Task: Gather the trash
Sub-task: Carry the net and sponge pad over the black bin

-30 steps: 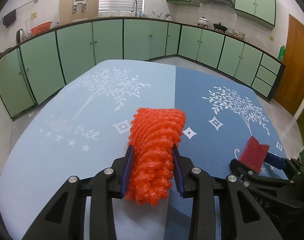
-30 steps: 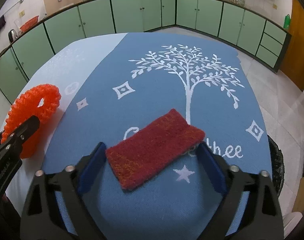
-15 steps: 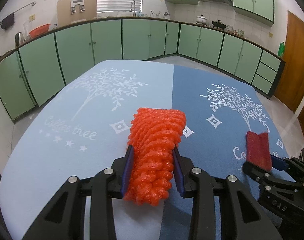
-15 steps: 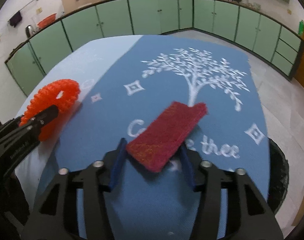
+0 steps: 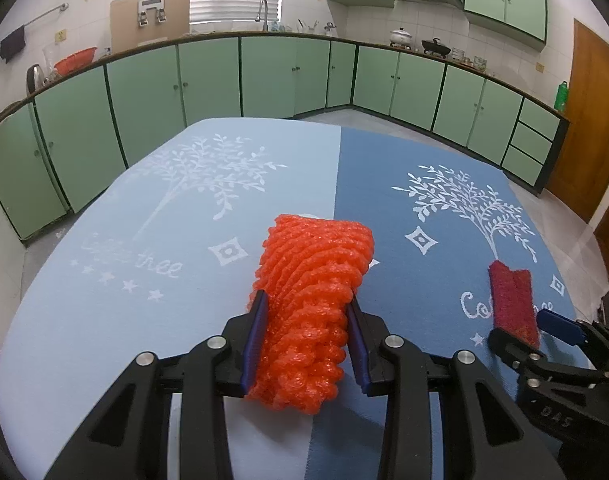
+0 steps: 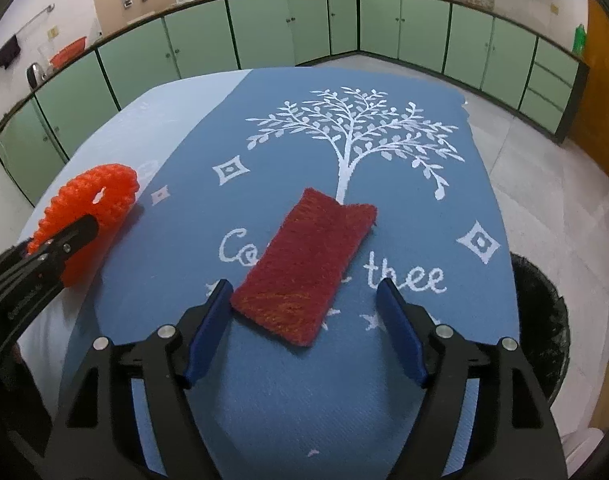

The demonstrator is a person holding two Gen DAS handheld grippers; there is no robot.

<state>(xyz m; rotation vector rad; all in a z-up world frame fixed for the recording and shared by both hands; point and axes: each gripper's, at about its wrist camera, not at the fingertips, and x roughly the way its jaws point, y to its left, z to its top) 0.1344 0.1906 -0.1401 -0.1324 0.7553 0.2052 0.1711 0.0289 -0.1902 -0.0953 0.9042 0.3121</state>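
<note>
Left gripper (image 5: 306,338): blue pads clamped on the orange foam net sleeve (image 5: 312,304) from both sides. The sleeve sticks out ahead of the fingertips and bulges below them. Its far end sits over the seam between the light and dark halves of the tablecloth (image 5: 184,216). From the right wrist view the same sleeve (image 6: 90,210) shows as a ring at far left, with the left gripper (image 6: 70,236) across it.

Right gripper (image 6: 304,320): jaws opening. The red scouring pad (image 6: 308,264) lies between them with its near end at the fingertips and its far end stretching ahead over the "Coffee tree" print. Left pad is just beside the pad's near-left corner; can't tell if it touches. Right pad is clearly apart, with blue cloth visible in the gap, so there is no grip. The scouring pad looks creased at its far end.

From the left wrist view, the scouring pad (image 5: 512,304) sits right of the left gripper, at the tip of the right gripper (image 5: 524,332).

A black bin (image 6: 544,320) stands on the floor, right of the right gripper, past the table edge.
</note>
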